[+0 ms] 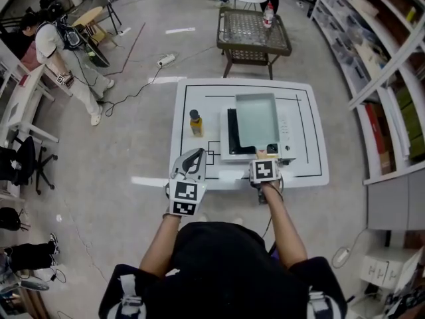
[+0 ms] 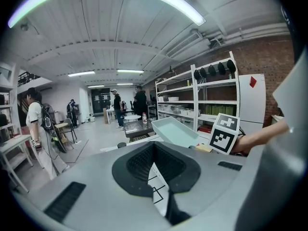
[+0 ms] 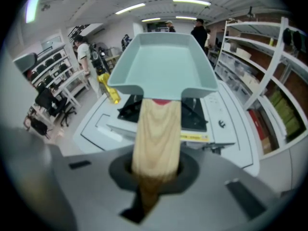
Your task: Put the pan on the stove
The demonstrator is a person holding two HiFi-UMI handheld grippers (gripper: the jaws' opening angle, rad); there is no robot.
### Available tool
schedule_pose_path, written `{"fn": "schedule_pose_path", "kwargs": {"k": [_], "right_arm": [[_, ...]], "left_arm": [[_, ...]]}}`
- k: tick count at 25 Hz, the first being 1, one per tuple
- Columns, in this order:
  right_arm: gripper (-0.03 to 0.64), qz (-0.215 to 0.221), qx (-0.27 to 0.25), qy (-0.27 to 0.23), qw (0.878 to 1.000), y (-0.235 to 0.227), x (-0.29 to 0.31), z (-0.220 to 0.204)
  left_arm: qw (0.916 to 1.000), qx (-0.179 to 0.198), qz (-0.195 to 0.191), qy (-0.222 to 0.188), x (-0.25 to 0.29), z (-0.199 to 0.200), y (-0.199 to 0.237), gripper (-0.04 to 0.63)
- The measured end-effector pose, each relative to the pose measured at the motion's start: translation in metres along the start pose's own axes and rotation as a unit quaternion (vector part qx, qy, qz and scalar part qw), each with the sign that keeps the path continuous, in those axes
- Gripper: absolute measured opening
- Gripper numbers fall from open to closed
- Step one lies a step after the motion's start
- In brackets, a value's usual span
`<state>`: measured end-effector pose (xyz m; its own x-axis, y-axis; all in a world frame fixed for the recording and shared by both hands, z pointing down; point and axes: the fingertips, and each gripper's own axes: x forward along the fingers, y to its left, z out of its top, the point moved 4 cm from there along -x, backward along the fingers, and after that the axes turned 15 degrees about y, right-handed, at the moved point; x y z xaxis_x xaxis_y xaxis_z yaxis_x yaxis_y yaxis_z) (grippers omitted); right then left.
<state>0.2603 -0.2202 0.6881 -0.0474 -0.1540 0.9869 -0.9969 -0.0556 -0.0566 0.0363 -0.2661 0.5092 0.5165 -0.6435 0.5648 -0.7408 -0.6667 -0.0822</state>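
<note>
A pale green rectangular pan (image 1: 257,119) with a wooden handle (image 3: 156,138) hangs tilted over the stove (image 1: 232,135), a white cooker with a black top on the white table (image 1: 312,131). My right gripper (image 1: 263,158) is shut on the handle at the stove's near edge. In the right gripper view the pan (image 3: 163,64) fills the middle, with the stove (image 3: 195,117) below it. My left gripper (image 1: 192,157) hovers at the table's front left corner, jaws together and nothing in them. In its view the pan (image 2: 175,131) shows to the right.
A yellow bottle (image 1: 196,123) stands on the table left of the stove. Beyond the table is a low wicker table (image 1: 252,32) with a bottle on it. Shelving (image 1: 378,58) lines the right side. A person (image 1: 63,62) stands far left, and cables cross the floor.
</note>
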Motion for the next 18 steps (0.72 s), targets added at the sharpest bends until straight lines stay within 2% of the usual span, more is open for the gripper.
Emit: {"fn": "schedule_pose_path", "kwargs": {"k": [3, 12, 18], "right_arm": [[0.044, 0.024, -0.006, -0.011, 1.000, 0.007, 0.008, 0.007], [0.044, -0.007, 0.005, 0.022, 1.000, -0.002, 0.018, 0.004], [0.044, 0.001, 0.008, 0.029, 1.000, 0.001, 0.025, 0.007]], "left_arm": [[1.0000, 0.000, 0.001, 0.005, 0.003, -0.003, 0.001, 0.025], [0.9999, 0.003, 0.006, 0.012, 0.008, -0.006, 0.006, 0.025], [0.9998, 0.003, 0.009, 0.016, 0.012, -0.008, 0.009, 0.025]]}}
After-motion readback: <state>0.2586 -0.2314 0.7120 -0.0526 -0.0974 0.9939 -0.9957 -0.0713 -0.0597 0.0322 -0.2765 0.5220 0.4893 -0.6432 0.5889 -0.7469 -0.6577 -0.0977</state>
